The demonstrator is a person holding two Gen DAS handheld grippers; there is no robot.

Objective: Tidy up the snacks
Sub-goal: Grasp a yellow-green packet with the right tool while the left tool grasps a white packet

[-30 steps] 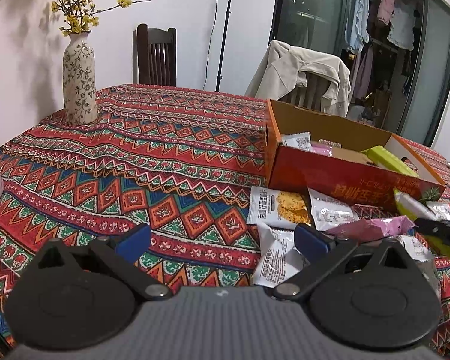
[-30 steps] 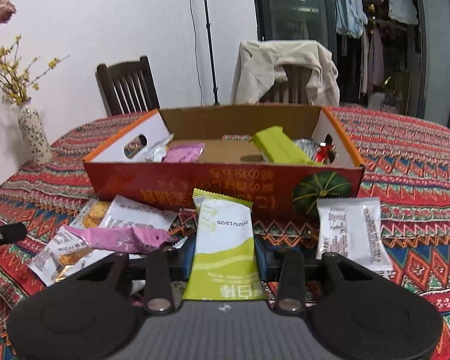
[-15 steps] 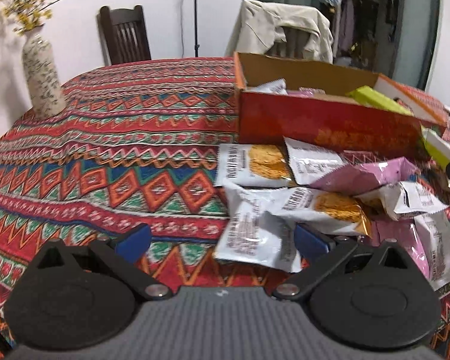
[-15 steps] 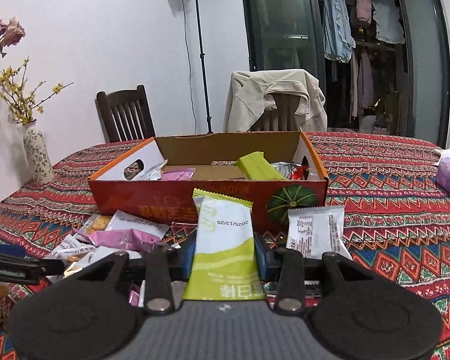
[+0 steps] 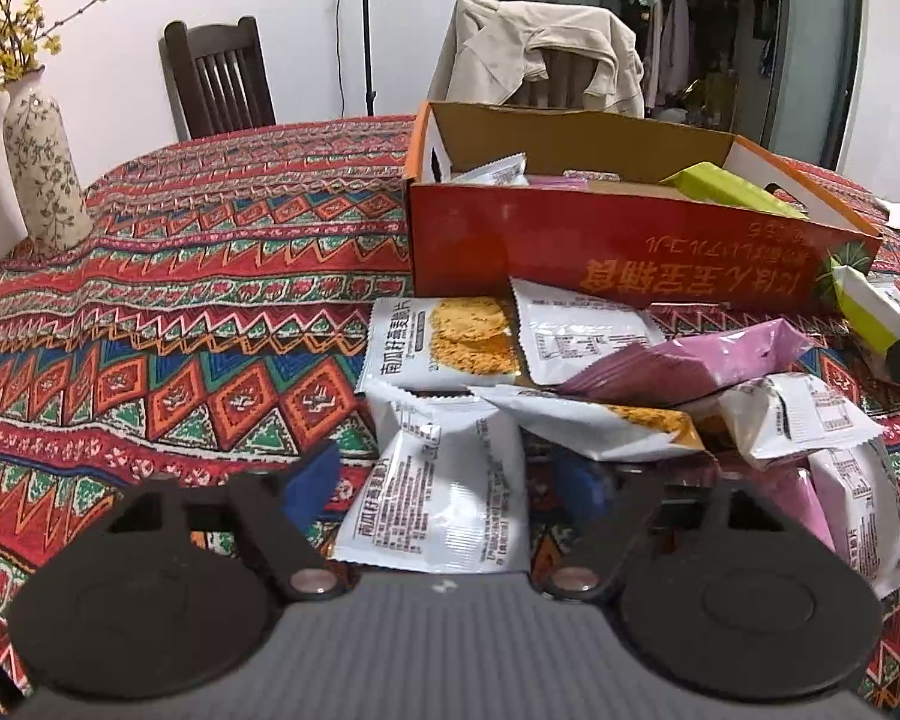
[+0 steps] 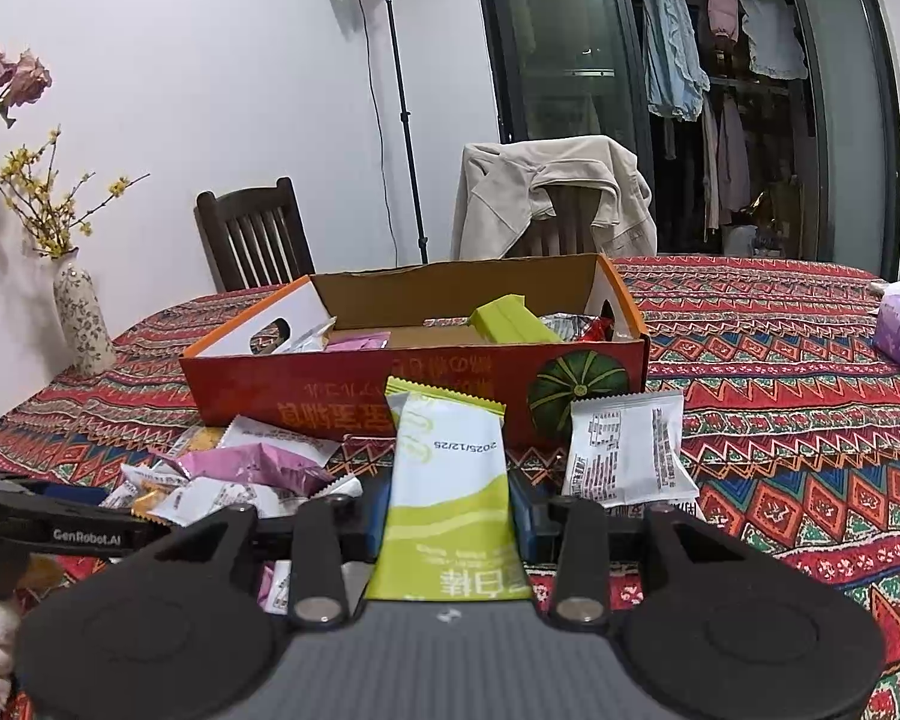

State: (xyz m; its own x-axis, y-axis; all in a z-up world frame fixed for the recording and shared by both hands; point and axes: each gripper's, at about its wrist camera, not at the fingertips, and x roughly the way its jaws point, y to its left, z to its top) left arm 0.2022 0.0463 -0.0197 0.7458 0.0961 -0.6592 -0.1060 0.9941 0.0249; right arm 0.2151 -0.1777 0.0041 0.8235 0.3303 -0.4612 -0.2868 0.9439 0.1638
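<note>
The white snack packet (image 5: 435, 492) lies on the worktop (image 5: 180, 324) between my left claw's (image 5: 450, 480) closing jaws, not yet pinched. My right claw (image 6: 450, 504) is clamped on a green packet (image 6: 450, 480), with the box (image 6: 450, 402) straight ahead. I judge this the pick-up step; next I finish the pinch, lift, and carry both over the box's near wall.

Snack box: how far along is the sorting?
Partly done: the box already holds a green packet and a few others. In hand: the right gripper grips a green-and-white packet; the left gripper's jaws are closing around a white packet. Left: the pile of packets on the tablecloth.
</note>
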